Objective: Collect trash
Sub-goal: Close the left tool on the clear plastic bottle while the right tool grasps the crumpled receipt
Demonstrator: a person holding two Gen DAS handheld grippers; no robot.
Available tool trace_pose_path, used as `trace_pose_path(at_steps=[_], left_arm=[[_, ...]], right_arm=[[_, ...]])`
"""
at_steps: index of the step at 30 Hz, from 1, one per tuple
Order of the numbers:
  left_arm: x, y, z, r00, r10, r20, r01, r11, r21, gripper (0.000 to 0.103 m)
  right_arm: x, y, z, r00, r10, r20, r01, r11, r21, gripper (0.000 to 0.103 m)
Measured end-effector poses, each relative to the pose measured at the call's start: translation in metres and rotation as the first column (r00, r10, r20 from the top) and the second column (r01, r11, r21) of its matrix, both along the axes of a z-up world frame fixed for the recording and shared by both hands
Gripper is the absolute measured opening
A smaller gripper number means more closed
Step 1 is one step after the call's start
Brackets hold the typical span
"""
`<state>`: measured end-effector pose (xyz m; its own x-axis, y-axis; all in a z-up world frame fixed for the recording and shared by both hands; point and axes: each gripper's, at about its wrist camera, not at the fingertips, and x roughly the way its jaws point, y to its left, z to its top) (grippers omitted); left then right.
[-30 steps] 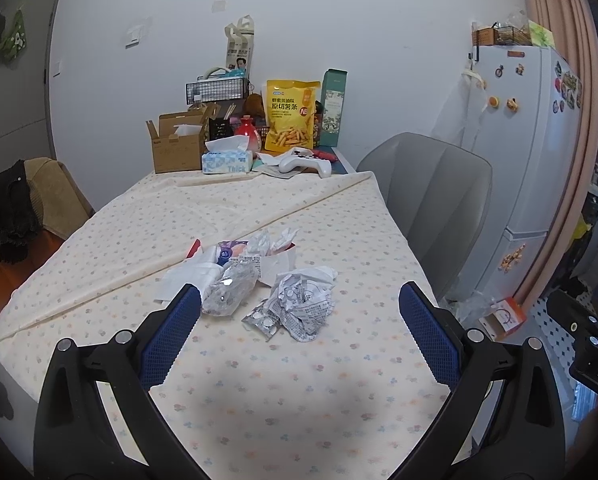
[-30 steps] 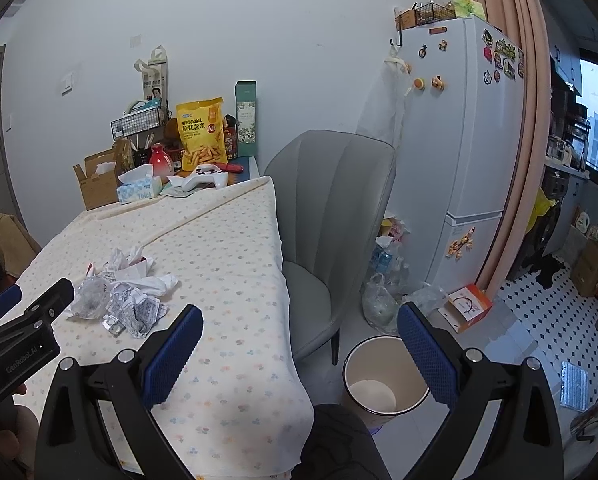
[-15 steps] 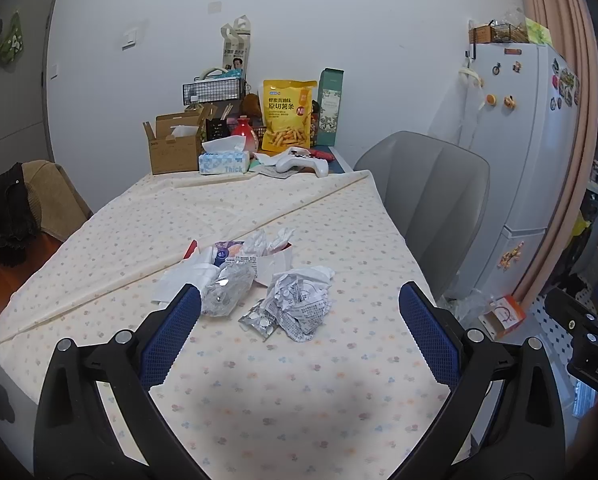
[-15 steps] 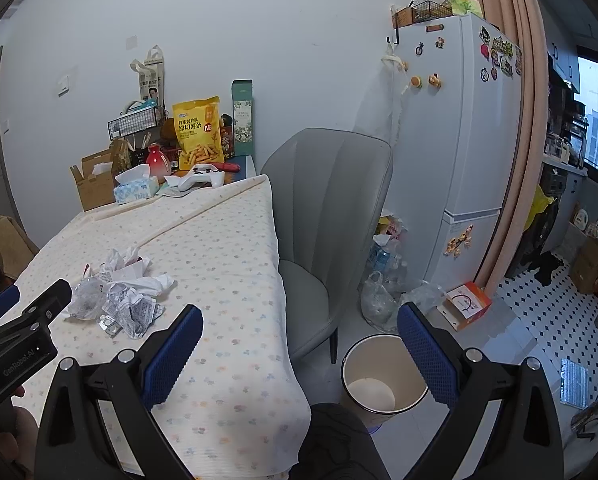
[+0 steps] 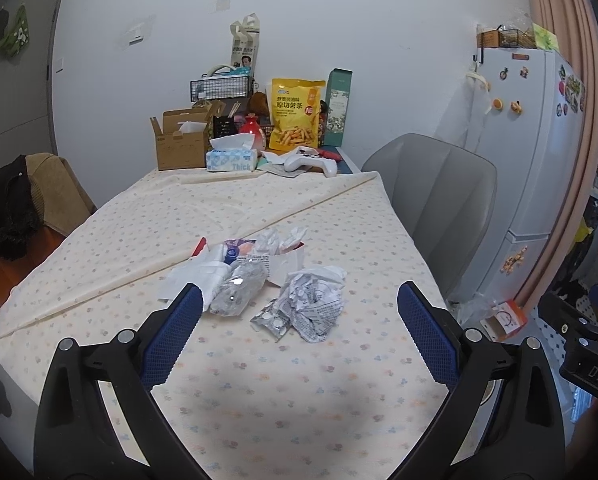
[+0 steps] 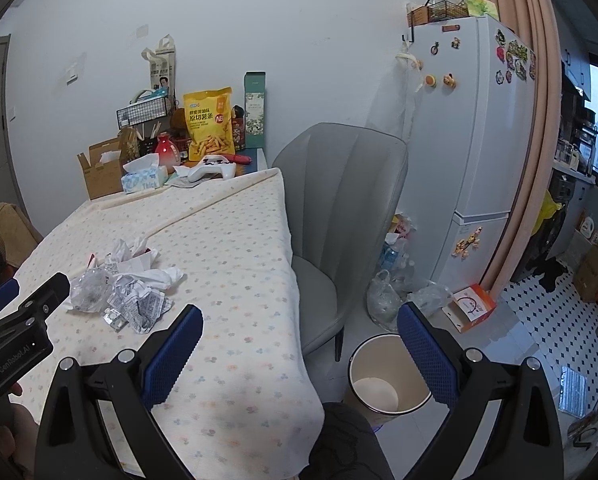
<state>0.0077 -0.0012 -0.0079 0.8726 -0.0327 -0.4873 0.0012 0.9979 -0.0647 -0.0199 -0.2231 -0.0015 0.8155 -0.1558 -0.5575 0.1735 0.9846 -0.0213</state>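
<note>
The left hand-held gripper point(image 5: 297, 316) hovers over the table point(image 5: 259, 400) with its jaws spread wide and empty — the trash pile point(image 5: 259, 280) (crumpled paper, a crushed plastic bottle, wrappers) lies on the cloth just beyond the tips, toward 12 o'clock. The right hand-held gripper point(image 6: 299, 334), likewise spread and empty, hangs at the table's right edge, with the open trash bin point(image 6: 387, 380) on the floor at about 5 o'clock from the pile.

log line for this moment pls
phase: approach | left gripper: open, empty, facing trash pile | right gripper: open, empty | bin: on floor beside table
</note>
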Motion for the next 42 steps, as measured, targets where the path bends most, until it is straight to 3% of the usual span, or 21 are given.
trace_pose_path(at_steps=[9, 18, 25, 37, 39, 42], left_arm=[[0.008, 0.044, -0.009, 0.996, 0.089, -0.023, -0.089, 0.996, -0.019, 0.096], [0.024, 0.081, -0.026, 0.990, 0.122, -0.077, -0.127, 0.990, -0.062, 0.080], [0.043, 0.076, -0.039, 0.990, 0.091, -0.104, -0.098, 0.993, -0.065, 0.075], [0.087, 0.061, -0.065, 0.983, 0.068, -0.170, -0.076, 0.996, -0.047, 0.071], [0.093, 0.062, -0.067, 0.982, 0.070, -0.176, -0.080, 0.995, -0.051, 0.066], [0.102, 0.062, -0.073, 0.977, 0.057, -0.204, -0.072, 0.995, -0.063, 0.036]], right_arm=[[0.024, 0.036, -0.007, 0.995, 0.099, -0.027, -0.099, 0.995, 0.011, 0.095], [0.051, 0.078, -0.021, 0.976, 0.206, -0.072, -0.205, 0.979, 0.020, 0.091], [0.071, 0.094, -0.035, 0.961, 0.253, -0.111, -0.252, 0.967, 0.028, 0.087], [0.097, 0.080, -0.054, 0.959, 0.226, -0.173, -0.224, 0.974, 0.033, 0.086], [0.099, 0.081, -0.056, 0.957, 0.228, -0.179, -0.226, 0.974, 0.034, 0.086], [0.104, 0.085, -0.059, 0.953, 0.237, -0.190, -0.234, 0.971, 0.038, 0.086]])
